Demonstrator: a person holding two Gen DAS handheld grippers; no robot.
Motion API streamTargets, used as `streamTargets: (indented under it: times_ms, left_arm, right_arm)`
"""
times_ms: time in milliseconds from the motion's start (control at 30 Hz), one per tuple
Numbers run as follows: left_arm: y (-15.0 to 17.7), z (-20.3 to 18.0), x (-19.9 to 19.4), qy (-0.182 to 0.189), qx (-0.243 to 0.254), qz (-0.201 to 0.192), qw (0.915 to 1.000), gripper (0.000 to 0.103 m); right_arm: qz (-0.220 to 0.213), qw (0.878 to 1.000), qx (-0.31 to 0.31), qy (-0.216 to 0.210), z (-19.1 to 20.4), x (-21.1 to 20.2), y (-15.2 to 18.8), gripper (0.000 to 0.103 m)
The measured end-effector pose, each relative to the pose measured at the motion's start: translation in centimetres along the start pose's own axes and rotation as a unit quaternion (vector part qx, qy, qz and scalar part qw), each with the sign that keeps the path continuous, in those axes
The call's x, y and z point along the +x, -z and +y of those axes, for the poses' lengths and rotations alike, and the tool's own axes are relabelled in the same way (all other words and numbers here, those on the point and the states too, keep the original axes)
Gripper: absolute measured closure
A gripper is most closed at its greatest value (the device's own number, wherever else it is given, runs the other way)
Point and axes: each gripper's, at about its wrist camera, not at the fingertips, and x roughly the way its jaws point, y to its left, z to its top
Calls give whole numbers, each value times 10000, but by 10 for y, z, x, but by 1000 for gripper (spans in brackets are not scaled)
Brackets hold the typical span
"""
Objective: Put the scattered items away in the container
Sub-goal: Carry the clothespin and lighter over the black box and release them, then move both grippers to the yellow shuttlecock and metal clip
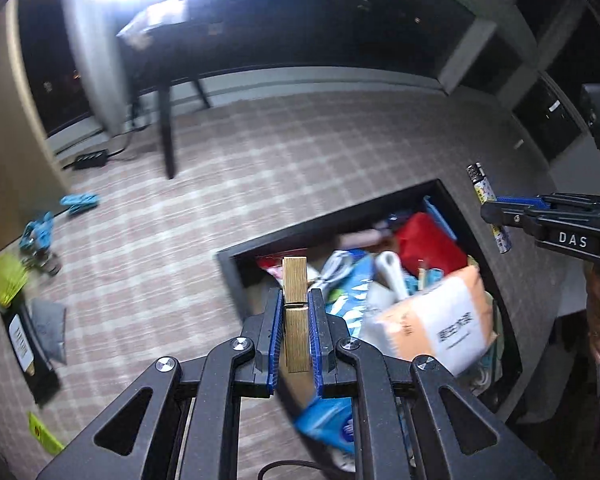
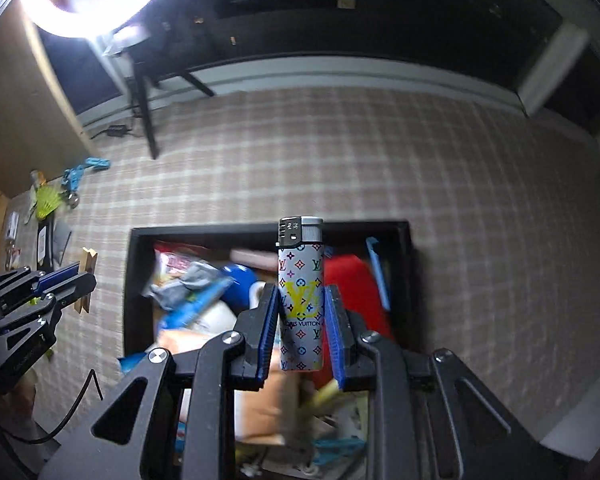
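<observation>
Over at the far left of the checked carpet, a few things lie scattered: a yellow fan-shaped item, some bright blue plastic clips and a dark flat packet.

Next along, the left claw pinches a plain wooden clothes peg between its blue pads, the peg standing upright and hanging over the near-left corner of the black rectangular box, which is already crowded with packets, a red pouch and an orange-and-white pack.

Further right, the right claw grips a white cigarette lighter with coloured monogram print by its lower body, metal cap upward, poised above the middle of the same box.

Both hands seem to be at the delivery step: carrying is nearly done and the drop is due. I'd say each claw needs to be squarely over the box opening, the left one especially since it sits near the rim, then spread its pads so peg and lighter fall inside.
</observation>
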Motion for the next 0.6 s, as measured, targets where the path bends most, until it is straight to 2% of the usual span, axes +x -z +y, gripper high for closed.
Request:
streamTargets:
  times_ms: [67,100,133,200,400,467,600]
  left_arm:
    - [-2,-6,1,75,20,32,10000,80]
    - [-3,-6,1,75,6,17,10000,63]
    - [-2,-7,-1,44,22,-70,10000,60]
    - [-1,-5,-3,-51,36,-90,9999,63]
    - [7,16,-9,-209,-88,-113,9997,65]
    - [11,28,-11,-293,-213,-113,9993,68]
    - [20,57,-16,-456,-432,-147,9979,68]
  right_arm:
    - [17,10000,82,-23,-11,2,6,80]
    - [22,9999,62,-80,-13,3,7,79]
    - [36,9999,59,-159,-15,3,9,77]
    - [-29,9996,173,-209,-18,-1,10,63]
    - [-280,9987,221,-376,-7,-9,5,63]
    - [-299,9986,147,-422,4,-8,4,63]
    - [-320,9982,-50,-509,31,-4,0,63]
